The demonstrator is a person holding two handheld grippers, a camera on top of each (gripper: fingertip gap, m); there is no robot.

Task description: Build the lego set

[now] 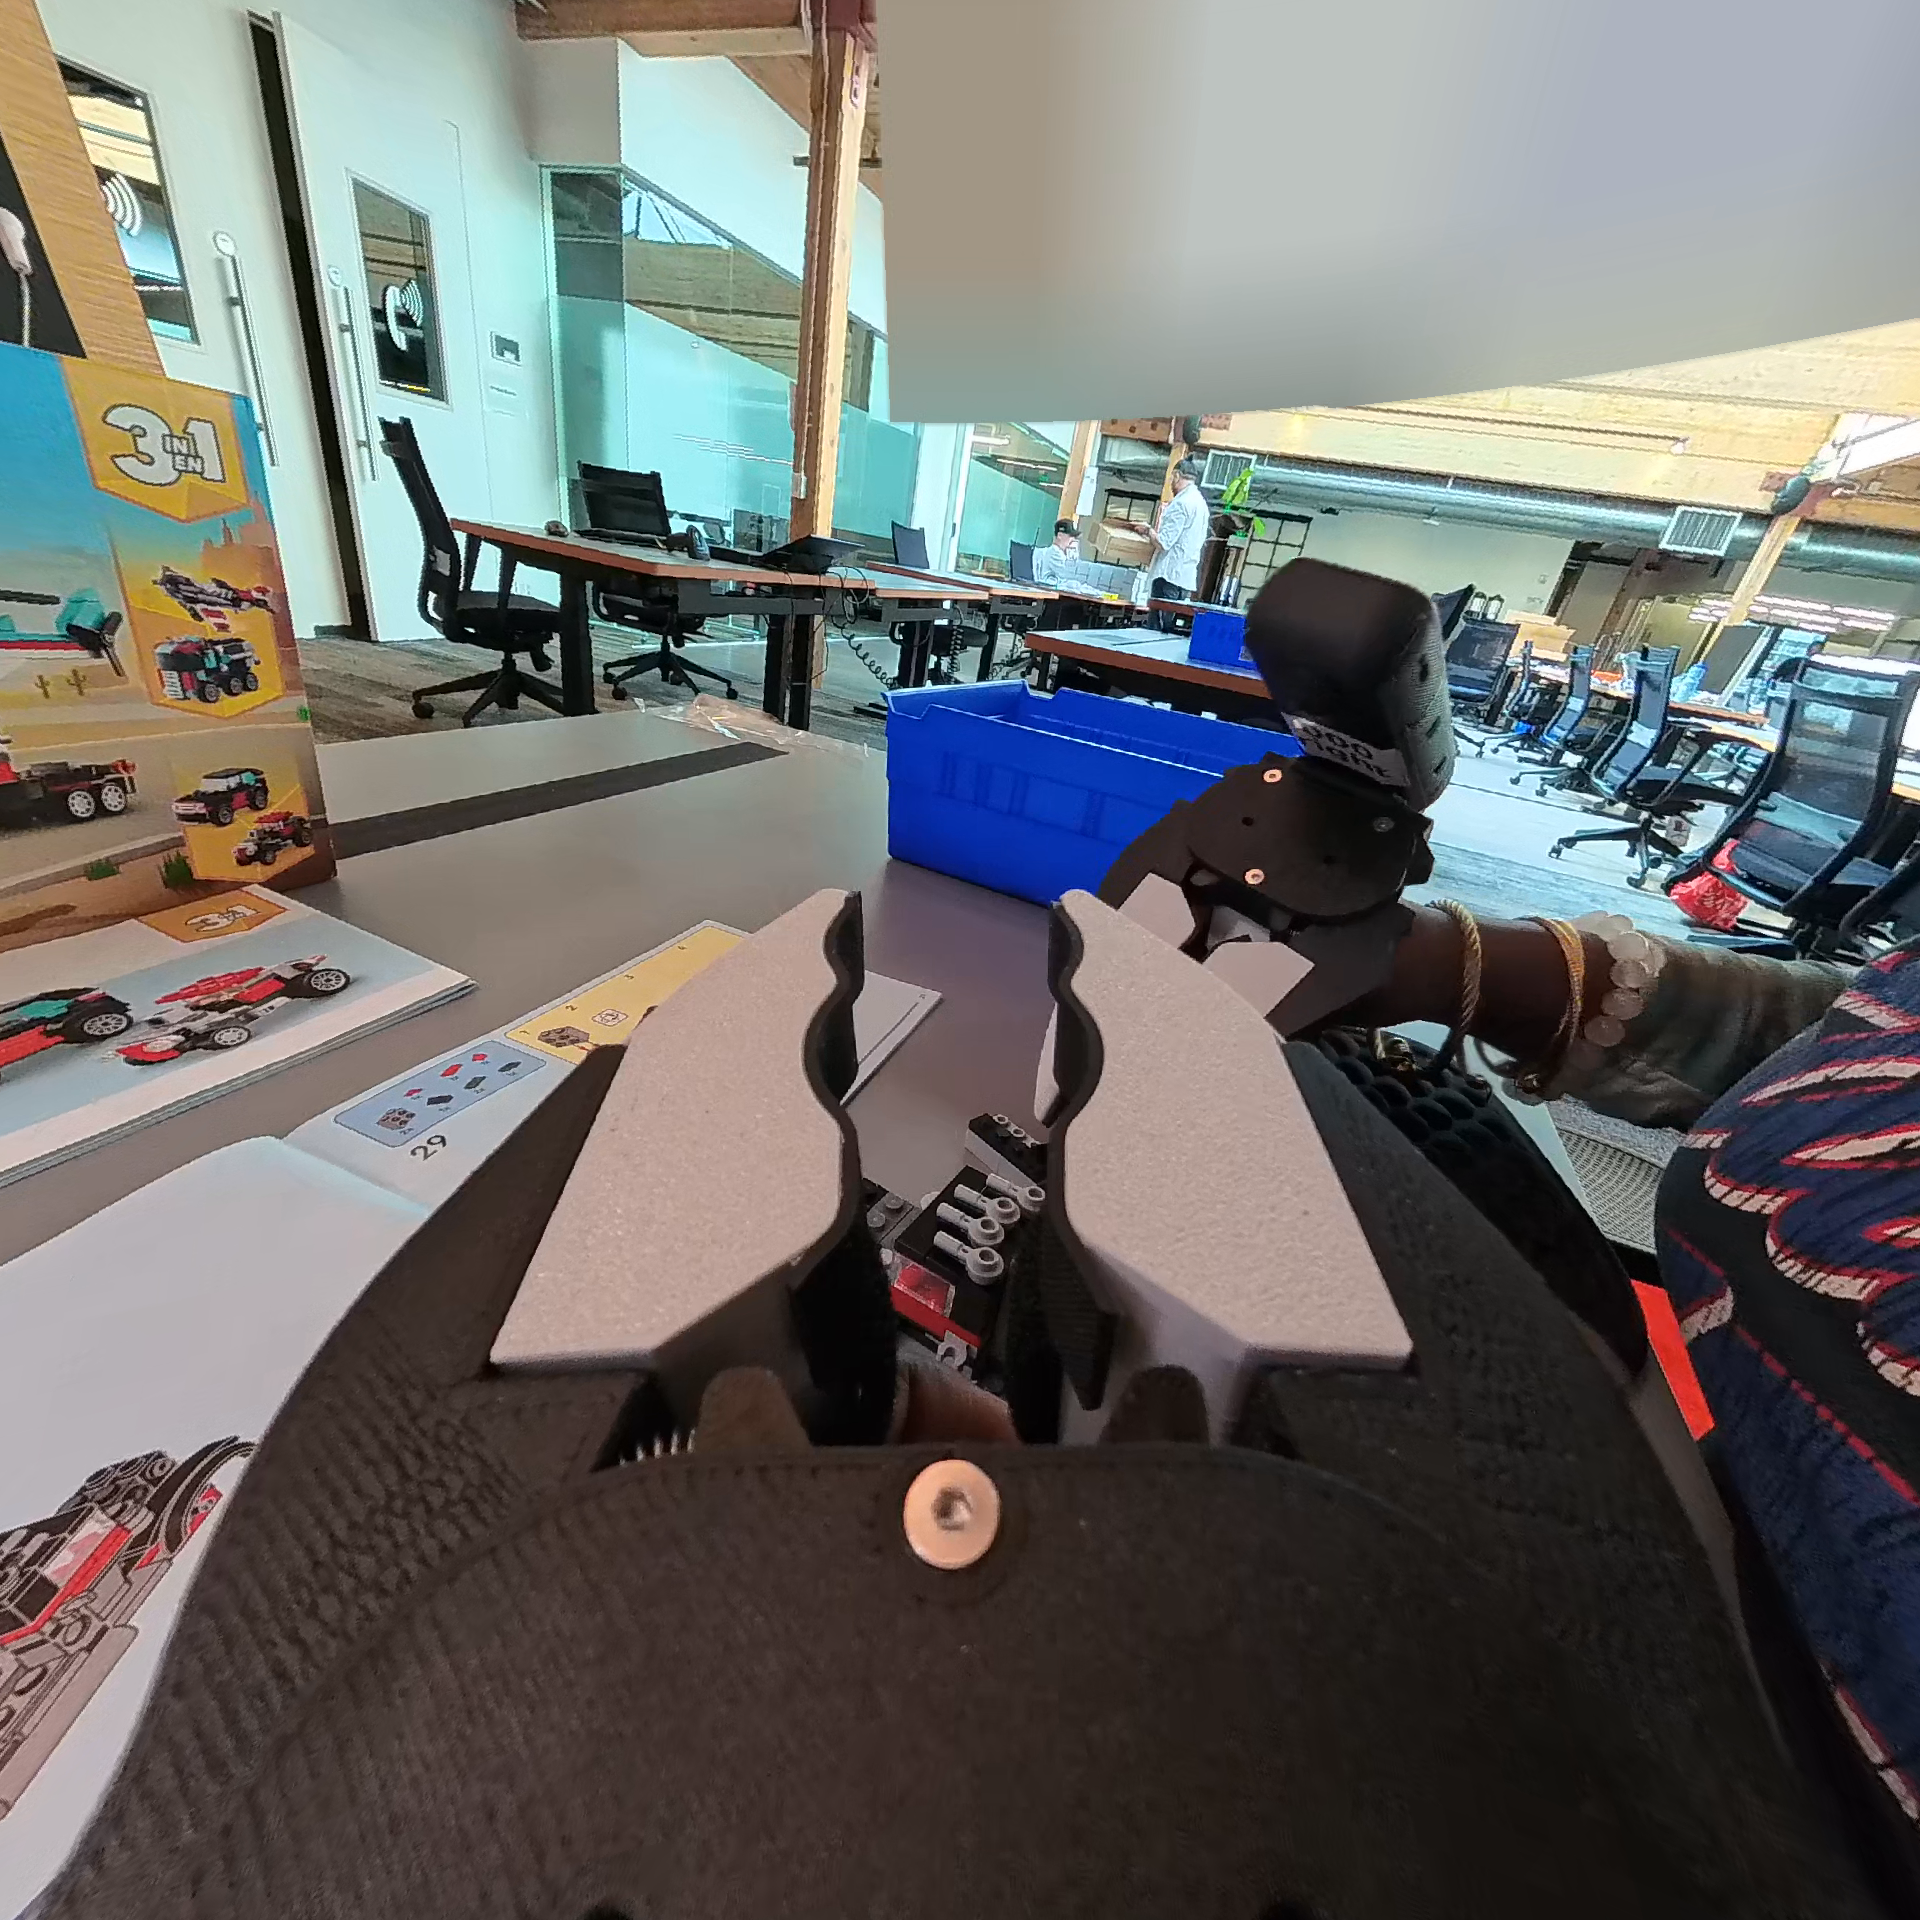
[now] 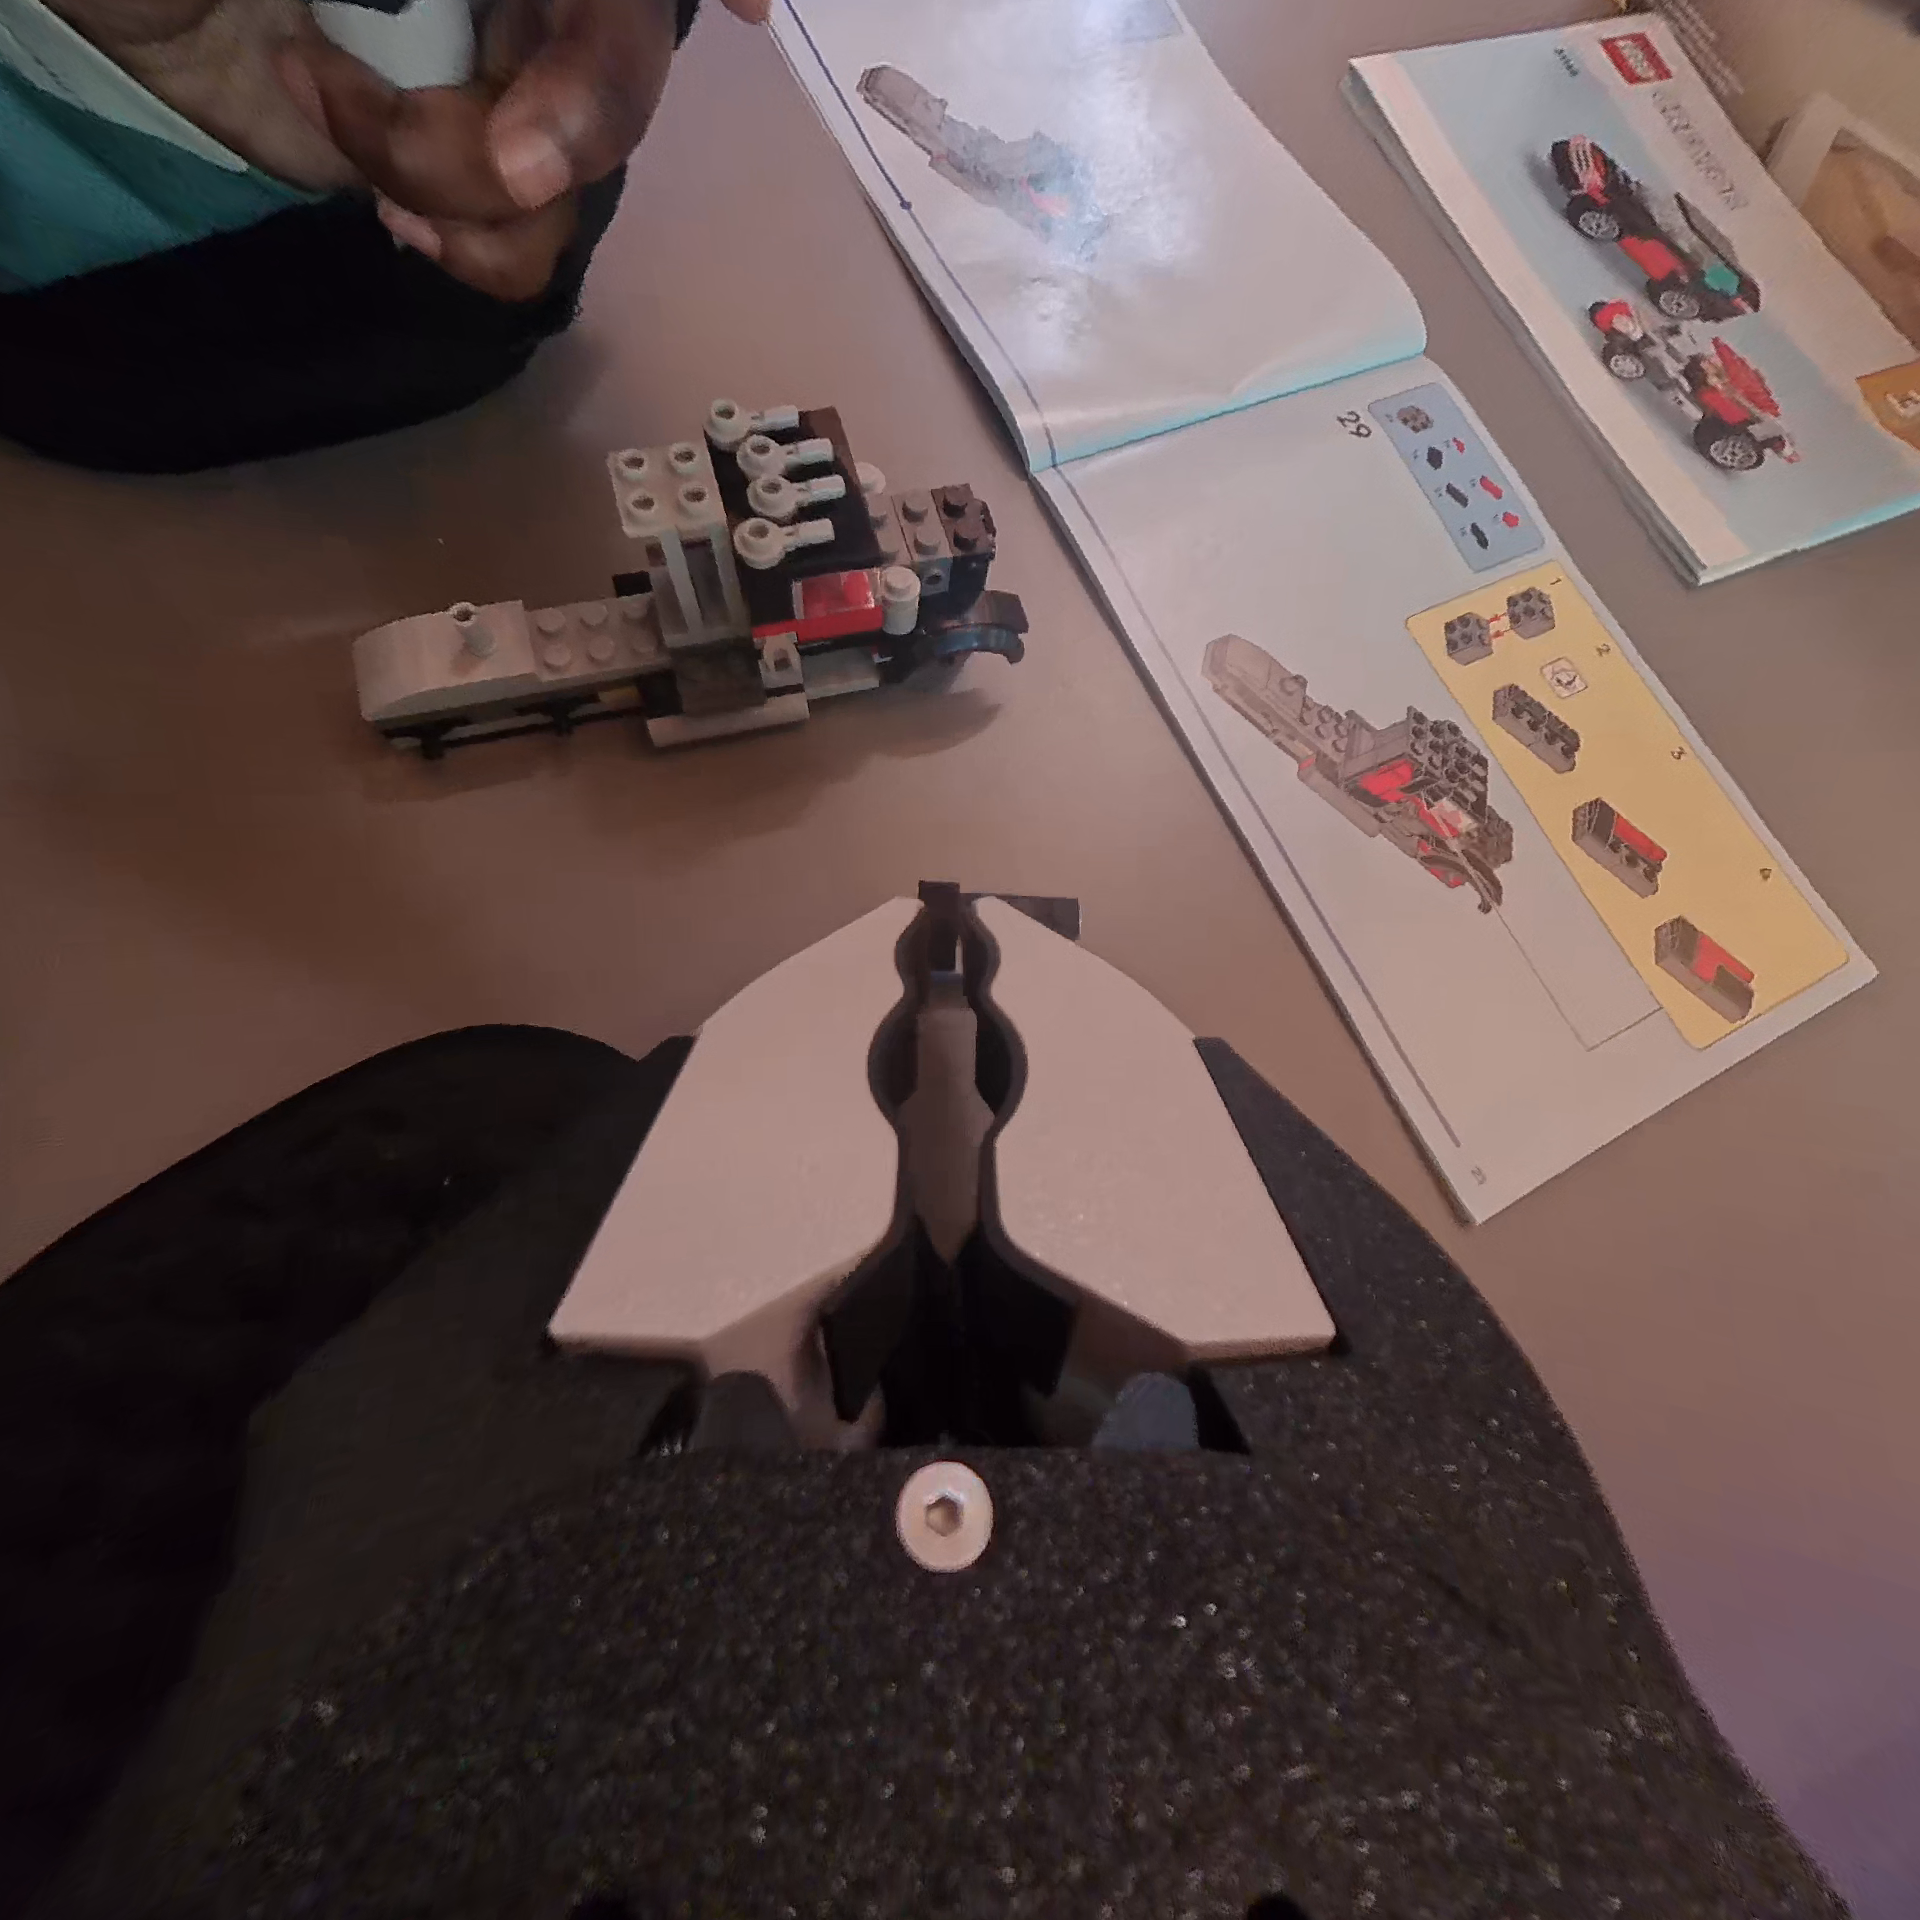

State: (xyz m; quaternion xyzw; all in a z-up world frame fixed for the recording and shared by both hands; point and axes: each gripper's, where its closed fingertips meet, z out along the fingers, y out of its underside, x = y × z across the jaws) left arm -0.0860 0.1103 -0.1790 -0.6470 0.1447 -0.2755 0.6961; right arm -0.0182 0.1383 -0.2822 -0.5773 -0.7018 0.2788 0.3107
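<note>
The right gripper (image 2: 961, 914) has its fingers pinched nearly together on a small dark piece (image 2: 945, 902) that pokes out at the tips; its exact shape is too small to tell. Ahead at about eleven o'clock, apart from the tips, the half-built lego model (image 2: 707, 582) lies on the grey table (image 2: 260, 883), studs up. The piece should probably be squared over its studs before pressing straight down, or it may skew. The left gripper (image 1: 956, 935) has its fingers moderately apart, holding nothing, the model low between them; closing on the model's sides would likely steady it. At two o'clock the open instruction booklet (image 2: 1299, 665) lies for checking placement.
</note>
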